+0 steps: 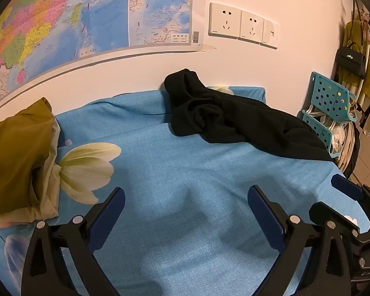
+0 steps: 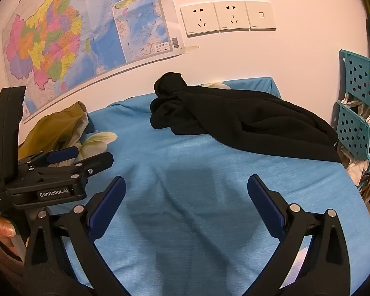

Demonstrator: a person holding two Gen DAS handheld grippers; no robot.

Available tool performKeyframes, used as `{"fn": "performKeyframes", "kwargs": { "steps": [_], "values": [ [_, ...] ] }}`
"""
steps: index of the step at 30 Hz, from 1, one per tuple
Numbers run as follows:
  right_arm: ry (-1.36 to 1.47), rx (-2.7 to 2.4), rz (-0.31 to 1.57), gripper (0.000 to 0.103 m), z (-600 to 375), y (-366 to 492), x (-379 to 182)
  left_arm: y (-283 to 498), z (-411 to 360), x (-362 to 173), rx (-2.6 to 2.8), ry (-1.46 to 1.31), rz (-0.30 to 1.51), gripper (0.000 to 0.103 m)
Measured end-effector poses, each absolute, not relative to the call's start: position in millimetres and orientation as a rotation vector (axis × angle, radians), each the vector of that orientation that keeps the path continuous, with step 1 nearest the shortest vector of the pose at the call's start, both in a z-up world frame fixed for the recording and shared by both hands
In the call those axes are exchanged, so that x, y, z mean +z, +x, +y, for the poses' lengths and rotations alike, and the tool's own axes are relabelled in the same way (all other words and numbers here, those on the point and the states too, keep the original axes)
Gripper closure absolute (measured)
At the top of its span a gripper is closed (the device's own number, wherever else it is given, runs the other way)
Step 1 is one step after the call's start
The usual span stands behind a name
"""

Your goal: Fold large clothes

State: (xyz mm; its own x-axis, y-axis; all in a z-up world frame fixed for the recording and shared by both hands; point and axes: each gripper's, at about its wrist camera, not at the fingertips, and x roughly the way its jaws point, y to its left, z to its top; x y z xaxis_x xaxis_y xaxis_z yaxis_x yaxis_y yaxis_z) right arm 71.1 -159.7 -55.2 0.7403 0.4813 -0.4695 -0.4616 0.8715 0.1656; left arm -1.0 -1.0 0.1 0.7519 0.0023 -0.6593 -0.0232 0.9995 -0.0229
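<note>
1. The bed (image 1: 185, 172), under its blue sheet, carried everything you had to work with, and most of its near half lay bare.
2. Your black garment (image 1: 246, 120) lay crumpled at the far side of the bed, against the wall and trailing toward the right edge. It looked soft, thick and limp, probably light but bulky, so it would sag and bunch wherever you lifted it. I judged a hem or shoulder edge the best place to pinch, once you had found one in that heap.
3. Your left gripper (image 1: 185, 209) hovered over bare sheet, well short of the garment, its fingers spread wide and holding nothing.
4. Your right gripper (image 2: 186, 197) was likewise over the sheet, fingers wide apart and empty, touching no cloth.
</note>
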Motion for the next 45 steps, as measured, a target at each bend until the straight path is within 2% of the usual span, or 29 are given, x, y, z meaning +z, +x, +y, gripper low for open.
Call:
{"fn": "performKeyframes", "kwargs": {
  "steps": [45],
  "values": [
    [0.043,0.529,0.538,0.006,-156.0,69.6,-58.3,-0.5,1.8,-0.3,0.010,-0.040,0.722,0.007]
  ]
}}
